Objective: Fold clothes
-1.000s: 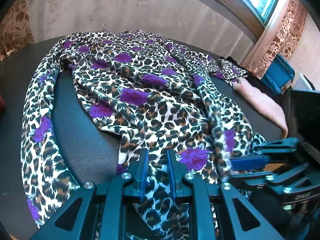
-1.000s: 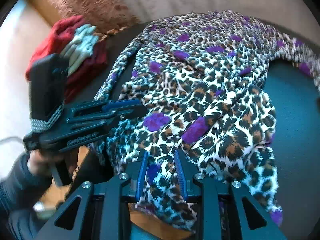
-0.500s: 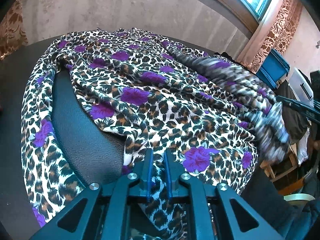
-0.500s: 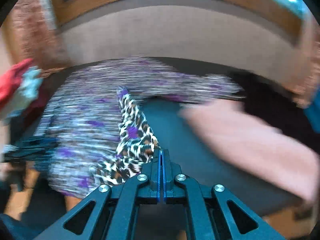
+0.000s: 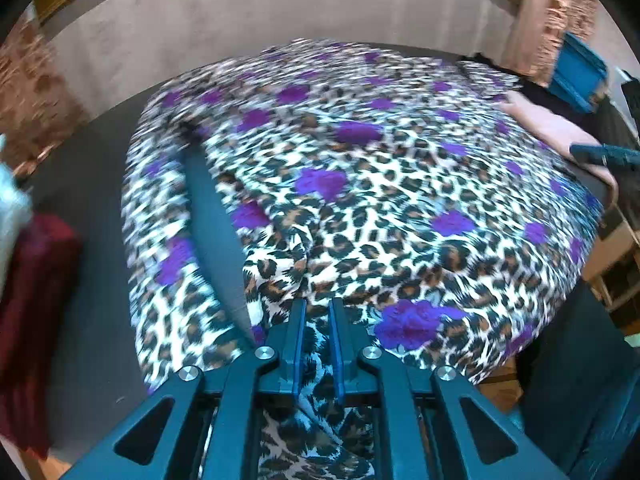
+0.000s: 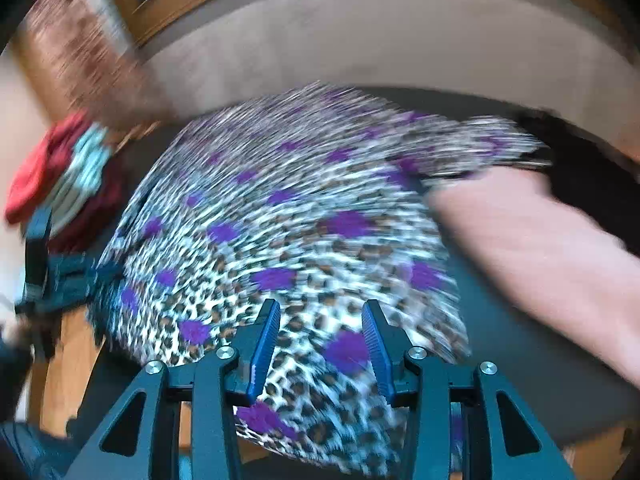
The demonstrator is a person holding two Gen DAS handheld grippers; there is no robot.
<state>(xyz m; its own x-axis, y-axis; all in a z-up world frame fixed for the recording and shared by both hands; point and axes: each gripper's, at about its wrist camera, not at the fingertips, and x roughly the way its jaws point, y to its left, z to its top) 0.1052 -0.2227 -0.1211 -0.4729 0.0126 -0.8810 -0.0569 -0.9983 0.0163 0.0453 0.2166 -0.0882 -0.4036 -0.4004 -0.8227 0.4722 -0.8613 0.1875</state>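
A leopard-print garment with purple flowers (image 5: 360, 184) lies spread over the dark table (image 5: 92, 184), its near edge hanging over the front. My left gripper (image 5: 317, 320) is shut on the garment's near hem, cloth pinched between the blue pads. In the right wrist view the same garment (image 6: 304, 240) is blurred by motion. My right gripper (image 6: 320, 344) is open above the garment's near right edge, its jaws wide apart and holding nothing. The left gripper (image 6: 60, 276) shows at the left in that view.
A pink garment (image 6: 540, 248) lies on the table to the right of the leopard cloth. A red and pale pile of clothes (image 6: 60, 176) sits at the left. A blue box (image 5: 580, 72) stands at the far right. A wall runs behind the table.
My right gripper has let go of the garment and opened after carrying its edge to the right. The cloth now lies spread wider. My left gripper stays shut on the hem.
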